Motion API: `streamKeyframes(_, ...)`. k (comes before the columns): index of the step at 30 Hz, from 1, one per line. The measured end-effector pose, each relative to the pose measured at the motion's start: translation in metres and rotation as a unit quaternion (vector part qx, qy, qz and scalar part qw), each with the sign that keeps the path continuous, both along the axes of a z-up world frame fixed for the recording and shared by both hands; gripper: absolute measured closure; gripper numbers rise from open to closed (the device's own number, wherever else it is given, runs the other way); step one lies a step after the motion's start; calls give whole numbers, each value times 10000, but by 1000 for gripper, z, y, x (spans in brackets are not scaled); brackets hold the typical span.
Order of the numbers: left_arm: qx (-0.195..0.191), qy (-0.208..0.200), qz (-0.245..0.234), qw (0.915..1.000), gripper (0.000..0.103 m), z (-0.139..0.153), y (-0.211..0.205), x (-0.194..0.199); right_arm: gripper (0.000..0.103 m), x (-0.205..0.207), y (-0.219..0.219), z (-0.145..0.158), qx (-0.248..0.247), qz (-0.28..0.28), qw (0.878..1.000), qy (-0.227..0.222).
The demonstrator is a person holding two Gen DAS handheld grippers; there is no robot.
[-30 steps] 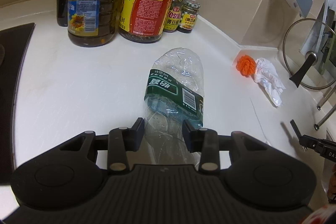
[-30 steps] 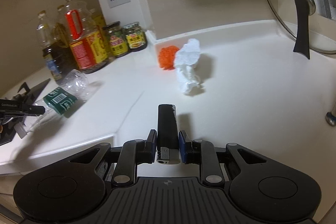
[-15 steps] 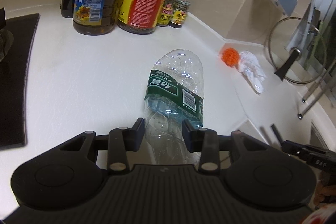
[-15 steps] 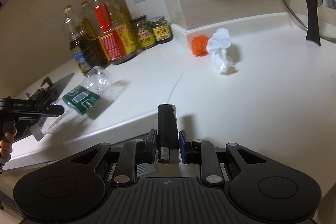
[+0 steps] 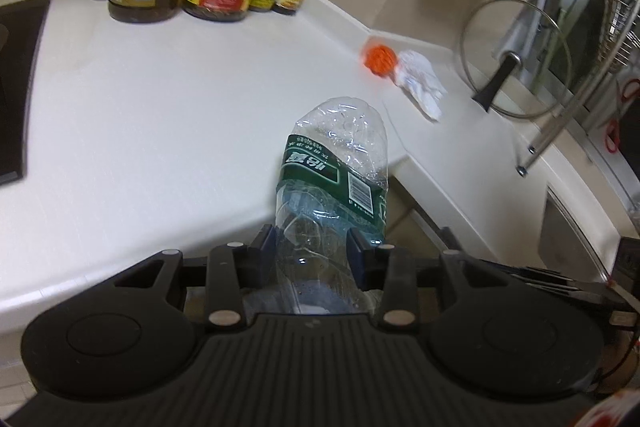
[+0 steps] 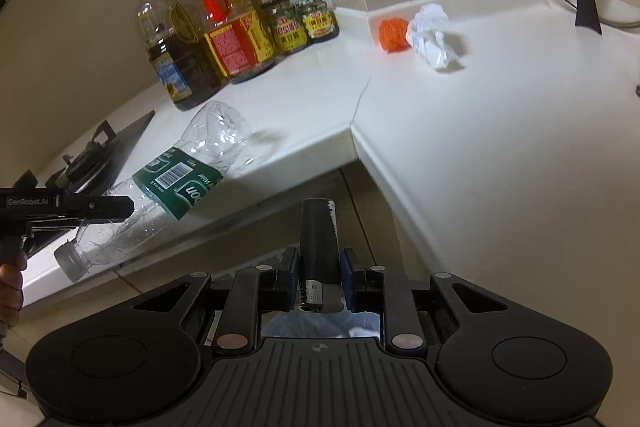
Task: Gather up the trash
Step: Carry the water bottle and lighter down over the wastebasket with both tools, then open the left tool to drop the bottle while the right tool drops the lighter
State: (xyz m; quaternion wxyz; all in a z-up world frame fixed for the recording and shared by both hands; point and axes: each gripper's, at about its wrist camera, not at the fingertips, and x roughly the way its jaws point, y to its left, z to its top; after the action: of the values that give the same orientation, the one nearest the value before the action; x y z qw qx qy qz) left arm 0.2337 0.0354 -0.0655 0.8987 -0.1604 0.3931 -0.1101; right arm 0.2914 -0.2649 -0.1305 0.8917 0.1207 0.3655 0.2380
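My left gripper [image 5: 312,251] is shut on a crushed clear plastic bottle [image 5: 336,171] with a green label, its base pointing away over the counter's front edge. In the right wrist view the same bottle [image 6: 180,183] hangs off the counter edge, with the left gripper [image 6: 92,207] clamped near its neck. My right gripper [image 6: 319,267] is shut on a black lighter [image 6: 318,235] that sticks forward, held off the counter. An orange scrap [image 5: 378,59] and a crumpled white wrapper [image 5: 420,83] lie on the white counter [image 5: 160,115] by the back wall; they show as scrap [image 6: 394,34] and wrapper [image 6: 430,35] too.
Oil bottles [image 6: 236,27] and two jars [image 6: 304,23] stand in the back corner. A black stove [image 5: 16,87] lies at the left. A glass pot lid [image 5: 516,63] leans at the right by a metal rack [image 5: 580,75]. A hand [image 6: 10,287] grips the left tool.
Both grippers have drawn back from the counter with their loads; the counter edge now shows under the bottle and the lighter. Neither grip has changed.
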Motion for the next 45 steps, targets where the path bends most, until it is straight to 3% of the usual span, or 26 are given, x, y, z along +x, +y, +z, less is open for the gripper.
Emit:
streamKeyframes(20, 0, 311, -508, 9982, 69, -29, -36, -20, 80, -35, 9, -29, -146, -64, 9986, 499)
streamKeyframes(33, 136, 1319, -334, 9906, 70, -135, -55, -6, 80, -42, 20, -91, -545, -419, 9913, 1124)
streamKeyframes(37, 125, 1599, -215, 9868, 75, -167, -59, 2, 80, -43, 18, -110, -553, -516, 9888, 1283)
streamKeyframes(45, 339, 1793, -86, 9832, 76, -212, -60, 12, 80, -35, 17, -139, -474, -772, 9838, 1544)
